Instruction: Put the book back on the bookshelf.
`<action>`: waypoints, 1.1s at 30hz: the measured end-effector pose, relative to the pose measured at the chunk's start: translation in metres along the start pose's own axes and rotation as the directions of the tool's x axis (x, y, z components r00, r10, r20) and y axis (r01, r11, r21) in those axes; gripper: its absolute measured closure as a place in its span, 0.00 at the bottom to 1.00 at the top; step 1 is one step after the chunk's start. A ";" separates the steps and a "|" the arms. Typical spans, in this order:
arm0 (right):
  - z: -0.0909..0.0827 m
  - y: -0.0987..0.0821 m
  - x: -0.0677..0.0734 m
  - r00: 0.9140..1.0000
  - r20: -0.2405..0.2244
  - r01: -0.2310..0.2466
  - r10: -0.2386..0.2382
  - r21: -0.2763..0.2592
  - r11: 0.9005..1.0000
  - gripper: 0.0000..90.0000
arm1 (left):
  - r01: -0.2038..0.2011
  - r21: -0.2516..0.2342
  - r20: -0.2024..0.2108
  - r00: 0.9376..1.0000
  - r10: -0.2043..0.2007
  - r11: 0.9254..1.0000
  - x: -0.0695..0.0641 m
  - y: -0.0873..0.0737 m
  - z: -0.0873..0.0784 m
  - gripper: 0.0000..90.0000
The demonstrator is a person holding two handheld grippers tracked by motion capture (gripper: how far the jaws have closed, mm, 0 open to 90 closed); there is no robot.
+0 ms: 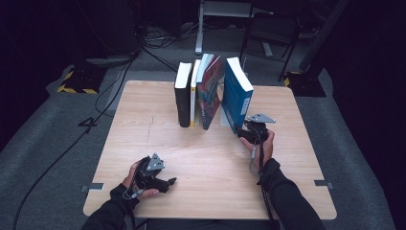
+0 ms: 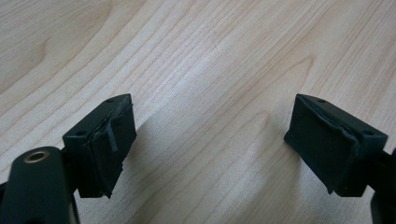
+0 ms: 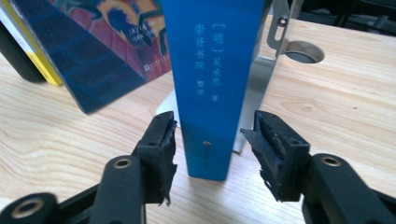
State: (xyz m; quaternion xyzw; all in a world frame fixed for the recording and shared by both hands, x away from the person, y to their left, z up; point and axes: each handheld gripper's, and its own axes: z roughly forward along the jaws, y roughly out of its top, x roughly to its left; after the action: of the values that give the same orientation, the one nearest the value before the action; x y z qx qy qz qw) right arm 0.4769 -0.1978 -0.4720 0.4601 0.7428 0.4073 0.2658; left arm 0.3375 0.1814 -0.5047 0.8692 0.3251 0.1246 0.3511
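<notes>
The left claw (image 1: 168, 182) lies low near the person's body with jaws spread wide, while the right claw (image 1: 241, 132) reaches forward, its jaws parted and pressing nothing.

Grey carpet floor (image 1: 57, 143), dark room, seemingly a chair (image 1: 270, 33).

The pale square table (image 1: 158, 139) is of light wood with fine grain lines and a smooth, slightly shiny finish. The tall blue book (image 3: 212, 70) has a smooth cover with a soft sheen, and its page edges look like matt white paper. Behind it, the thin silver bookend (image 3: 261, 79) is brushed metal. The black jaw pads (image 3: 161, 154) look like matt rubber foam, rough and torn at the edges.
</notes>
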 end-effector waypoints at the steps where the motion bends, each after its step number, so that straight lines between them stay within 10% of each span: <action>1: 0.000 0.000 0.000 1.000 0.000 0.000 0.000 0.000 1.000 0.53 | 0.000 0.000 0.000 1.000 0.000 1.000 0.000 0.000 0.000 0.17; 11: -0.017 0.009 -0.004 0.990 -0.037 0.139 -0.138 0.040 0.989 0.45 | 0.000 0.000 0.000 1.000 0.000 1.000 0.000 0.000 0.000 0.17; 33: -0.047 0.014 -0.025 0.963 -0.123 0.250 -0.238 0.098 0.963 0.38 | 0.000 0.000 0.000 1.000 0.000 1.000 0.000 0.000 0.000 0.17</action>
State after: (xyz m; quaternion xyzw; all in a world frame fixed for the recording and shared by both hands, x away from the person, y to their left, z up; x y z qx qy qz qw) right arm 0.4584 -0.2341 -0.4354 0.3561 0.8292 0.3535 0.2464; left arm 0.3375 0.1814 -0.5048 0.8691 0.3251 0.1247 0.3512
